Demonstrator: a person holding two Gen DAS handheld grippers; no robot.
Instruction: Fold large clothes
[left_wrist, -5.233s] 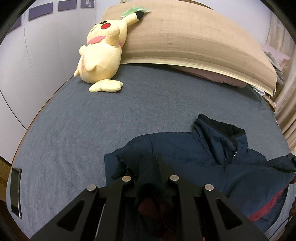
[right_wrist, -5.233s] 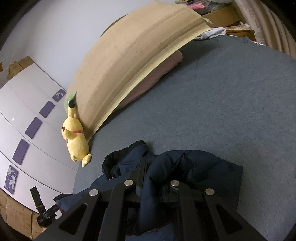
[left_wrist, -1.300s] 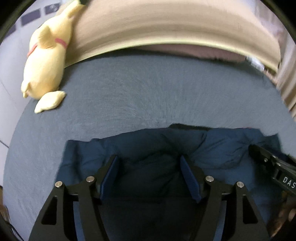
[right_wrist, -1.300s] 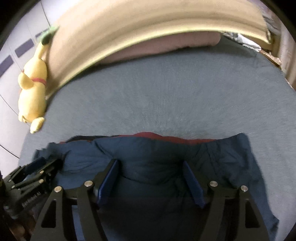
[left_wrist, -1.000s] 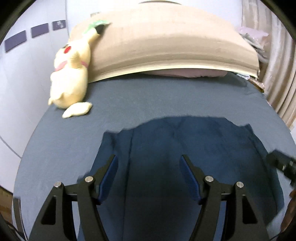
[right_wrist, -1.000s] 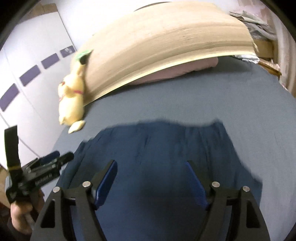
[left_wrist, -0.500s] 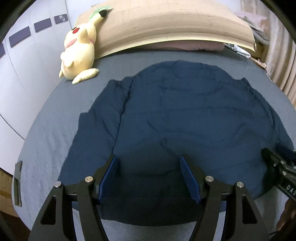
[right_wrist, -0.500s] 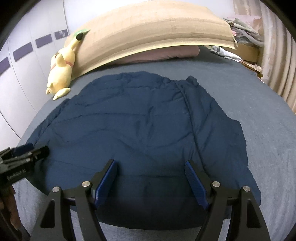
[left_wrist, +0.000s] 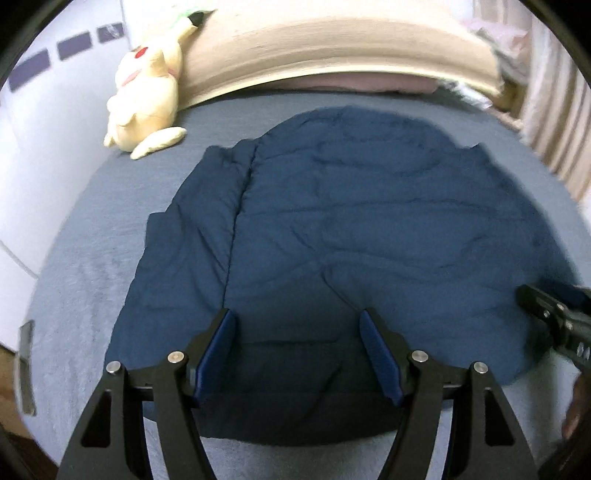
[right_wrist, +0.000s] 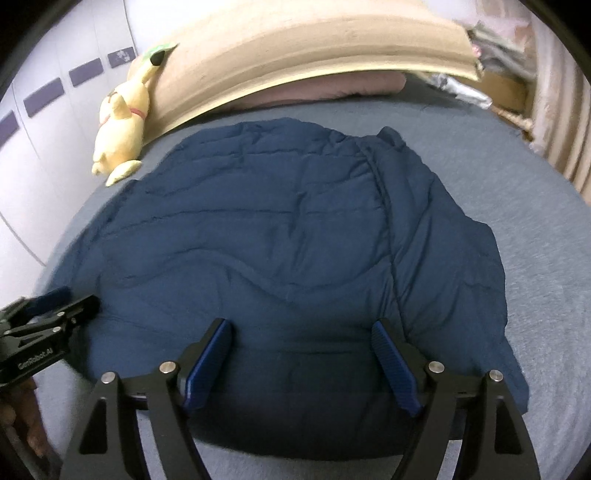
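Both claws, left (left_wrist: 297, 347) and right (right_wrist: 301, 354), gape empty above the jacket (left_wrist: 369, 229), seemingly clear of its near hem.

Navy padded jacket (right_wrist: 280, 236) spread flat on grey bed (right_wrist: 546, 206), wide-open right gripper (right_wrist: 301, 328) above its near hem.

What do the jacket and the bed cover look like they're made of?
The jacket looks like padded synthetic shell, matte navy: puffy quilt lines and soft creases. The bed cover looks like brushed or fleecy grey-blue fabric, with a faint nap and no sheen. The blur leaves both uncertain.
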